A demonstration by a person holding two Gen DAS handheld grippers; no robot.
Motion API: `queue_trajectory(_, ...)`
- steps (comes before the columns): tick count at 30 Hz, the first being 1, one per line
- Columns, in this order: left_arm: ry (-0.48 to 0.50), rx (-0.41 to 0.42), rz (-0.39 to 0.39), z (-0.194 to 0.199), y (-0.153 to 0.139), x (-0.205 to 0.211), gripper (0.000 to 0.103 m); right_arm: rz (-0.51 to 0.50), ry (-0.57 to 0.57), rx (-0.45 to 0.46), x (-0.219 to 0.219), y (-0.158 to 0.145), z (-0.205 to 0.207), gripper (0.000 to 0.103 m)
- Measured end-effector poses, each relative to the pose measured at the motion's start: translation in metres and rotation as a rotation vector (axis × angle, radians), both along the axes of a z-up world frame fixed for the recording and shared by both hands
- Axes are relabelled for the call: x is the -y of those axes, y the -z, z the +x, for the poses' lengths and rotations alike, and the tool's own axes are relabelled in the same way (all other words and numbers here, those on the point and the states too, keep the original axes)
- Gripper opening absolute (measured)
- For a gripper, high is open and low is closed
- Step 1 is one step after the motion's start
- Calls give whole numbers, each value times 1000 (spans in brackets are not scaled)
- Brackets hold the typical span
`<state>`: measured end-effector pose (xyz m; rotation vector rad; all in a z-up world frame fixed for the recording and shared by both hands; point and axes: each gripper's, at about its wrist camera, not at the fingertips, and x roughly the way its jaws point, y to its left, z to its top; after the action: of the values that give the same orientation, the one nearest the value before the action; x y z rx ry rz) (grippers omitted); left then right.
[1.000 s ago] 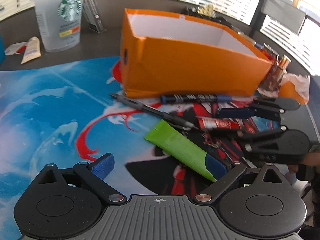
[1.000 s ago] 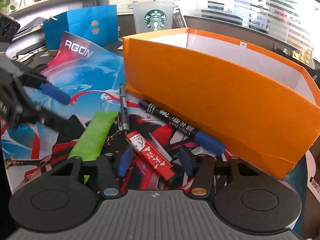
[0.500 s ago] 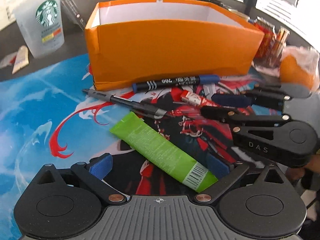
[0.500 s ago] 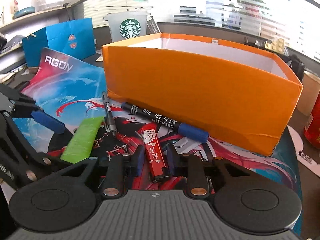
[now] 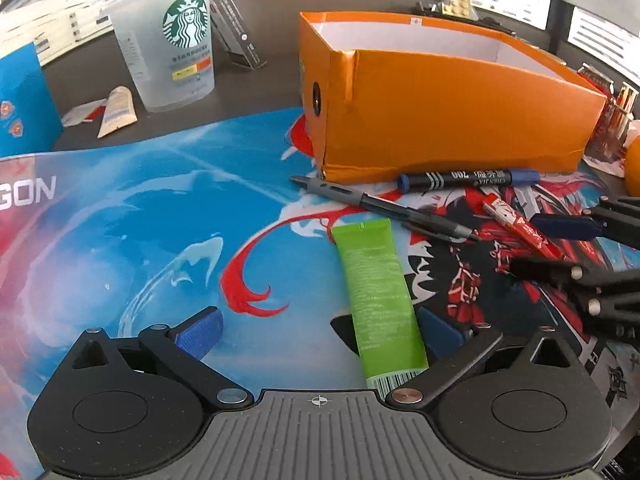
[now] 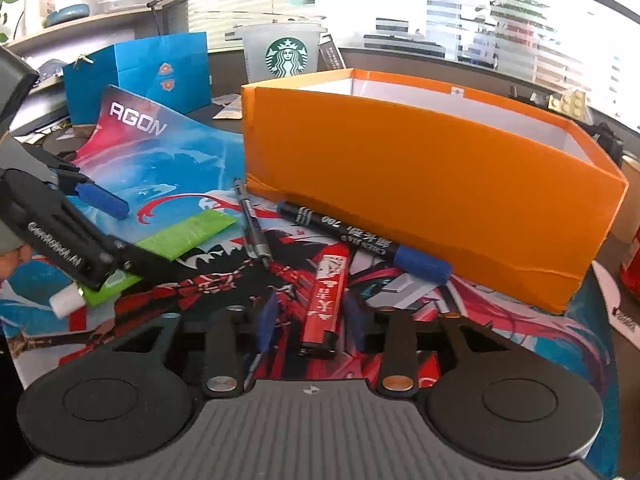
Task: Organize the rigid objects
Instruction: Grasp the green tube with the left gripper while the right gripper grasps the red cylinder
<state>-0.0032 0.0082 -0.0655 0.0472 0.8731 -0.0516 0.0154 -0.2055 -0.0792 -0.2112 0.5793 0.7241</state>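
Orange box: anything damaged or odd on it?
Yes. The orange box has a crease or small tear low on its front wall near the right corner, and that bottom edge looks crumpled. The black marker lies against its base. It stands upright; what shows of its inside is bare.

Office desk by a window: slatted blinds (image 6: 500, 12) with high-rise buildings outside, dark desk surface (image 5: 272, 88), AGON gaming desk mat (image 5: 120, 220). Desk clutter fits: Starbucks cup (image 5: 176, 44), blue paper gift bag (image 6: 160, 72), marker (image 5: 468, 178) and pen (image 5: 380, 206), potted plant (image 6: 6, 4) on a side shelf.
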Motion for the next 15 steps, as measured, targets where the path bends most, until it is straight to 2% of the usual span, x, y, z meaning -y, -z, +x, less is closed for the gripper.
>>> queue_trajectory(2, 26, 36, -1, -6, 0, 4, 91, -11, -6, 7, -4, 0, -2, 47)
queue_trajectory(4, 73, 76, -11, -12, -2, 12, 59, -17, 0, 13, -6, 0, -3, 47)
queue_trajectory(5, 100, 90, -12, -15, -3, 16, 49, -17, 3, 13, -7, 0, -3, 47)
queue_trajectory(6, 126, 98, -15, -17, -4, 20, 34, -17, 8, 15, -7, 0, -4, 44)
queue_trajectory(8, 148, 110, -4, -19, -4, 26, 32, -24, 17, 31, -9, 0, -7, 21)
queue_trajectory(15, 130, 105, -54, -15, -4, 18, 31, -49, 31, 59, -18, 0, -13, 18)
